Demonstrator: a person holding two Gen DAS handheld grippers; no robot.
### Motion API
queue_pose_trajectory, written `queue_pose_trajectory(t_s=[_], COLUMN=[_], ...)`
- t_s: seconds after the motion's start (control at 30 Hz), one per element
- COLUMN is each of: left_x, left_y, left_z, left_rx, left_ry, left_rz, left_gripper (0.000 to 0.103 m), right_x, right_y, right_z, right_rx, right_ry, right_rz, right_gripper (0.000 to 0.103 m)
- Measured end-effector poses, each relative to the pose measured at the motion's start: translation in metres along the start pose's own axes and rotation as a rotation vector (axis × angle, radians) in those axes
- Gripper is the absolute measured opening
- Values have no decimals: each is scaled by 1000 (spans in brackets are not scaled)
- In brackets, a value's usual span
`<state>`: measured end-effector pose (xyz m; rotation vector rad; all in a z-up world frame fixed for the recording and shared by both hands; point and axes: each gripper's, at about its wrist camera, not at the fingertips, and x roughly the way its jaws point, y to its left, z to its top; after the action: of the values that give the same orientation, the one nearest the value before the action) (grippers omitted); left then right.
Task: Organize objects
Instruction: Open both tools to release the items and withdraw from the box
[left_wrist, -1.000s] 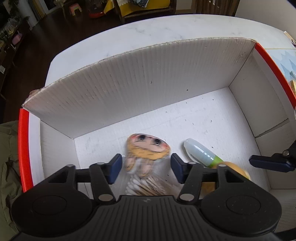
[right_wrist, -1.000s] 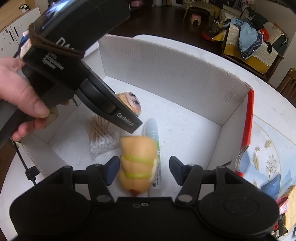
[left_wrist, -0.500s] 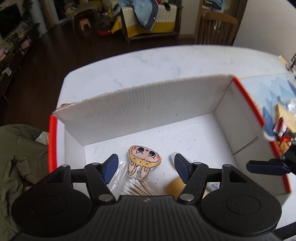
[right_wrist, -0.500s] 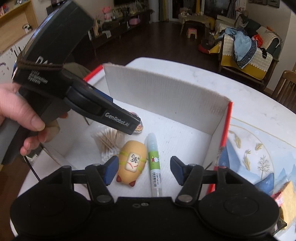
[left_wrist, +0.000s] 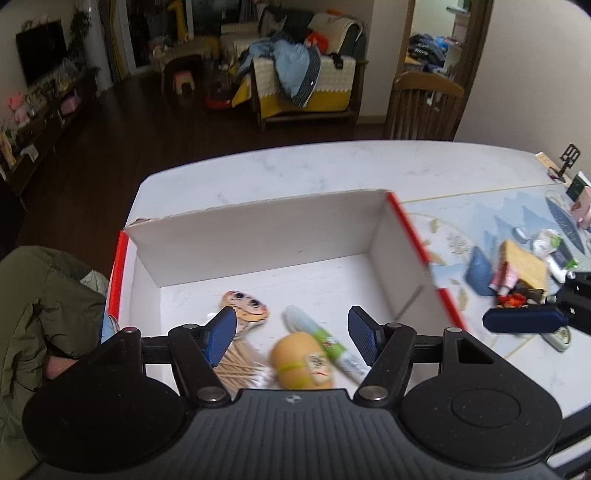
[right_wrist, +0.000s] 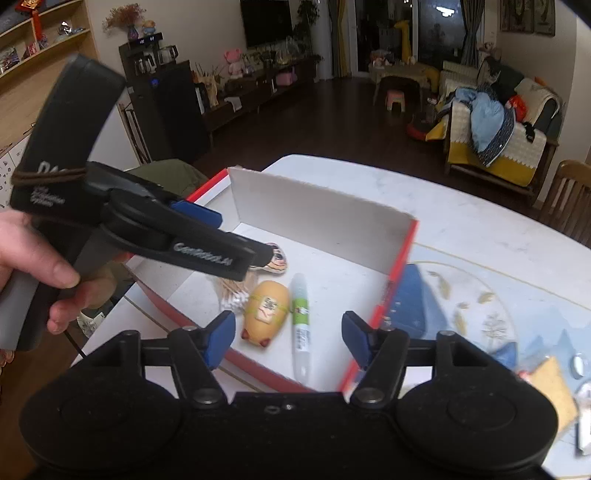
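I have both claws spread and carrying nothing: the left claw (left_wrist: 291, 334) hangs over the near end of the white box (left_wrist: 258, 236), the right claw (right_wrist: 288, 334) over its right corner. By my count 4 things already lie on the box floor: the cartoon-face figure (right_wrist: 275, 261), a bundle of cotton swabs (right_wrist: 234, 291), the yellow toy (right_wrist: 266, 312) and, just beside it, the green-and-white tube (right_wrist: 300, 321). On the table (left_wrist: 332, 170) to the right, a blurred cluster of small items (left_wrist: 524, 271) sits on the patterned mat (left_wrist: 480, 218). I judge the sorting partly done, with that cluster left to move.
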<state>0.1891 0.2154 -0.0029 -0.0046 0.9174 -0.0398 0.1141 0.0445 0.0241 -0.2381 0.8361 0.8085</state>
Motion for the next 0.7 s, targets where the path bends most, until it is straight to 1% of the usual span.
queue_pose_trajectory(t_s=[0.2,0.27,0.37,0.4,0.7], left_x=[-26,-32,-38,-39,-39], left_y=[-37,-50,-70,-77,-129], left_z=[-12,-15,-22,-25,-45], left_rx=[-1,6,16,18,7], left_ry=[-55,-70,-87,-90,-95], left_rz=[-13,-19,-24,-26,-59], left_gripper=[66,66,67,69,69], right_x=[-33,-42,-55,-60,-86], right_y=[-21,-29,-40,-44,-86], right_z=[-19,-27,-39,-43,-85], right_rx=[21,30,49,54,98], right_ry=[-34,-46,-60,-65,-87], right_rz=[1,-1,-1,-2,-47], right_gripper=[65,68,69,69,76])
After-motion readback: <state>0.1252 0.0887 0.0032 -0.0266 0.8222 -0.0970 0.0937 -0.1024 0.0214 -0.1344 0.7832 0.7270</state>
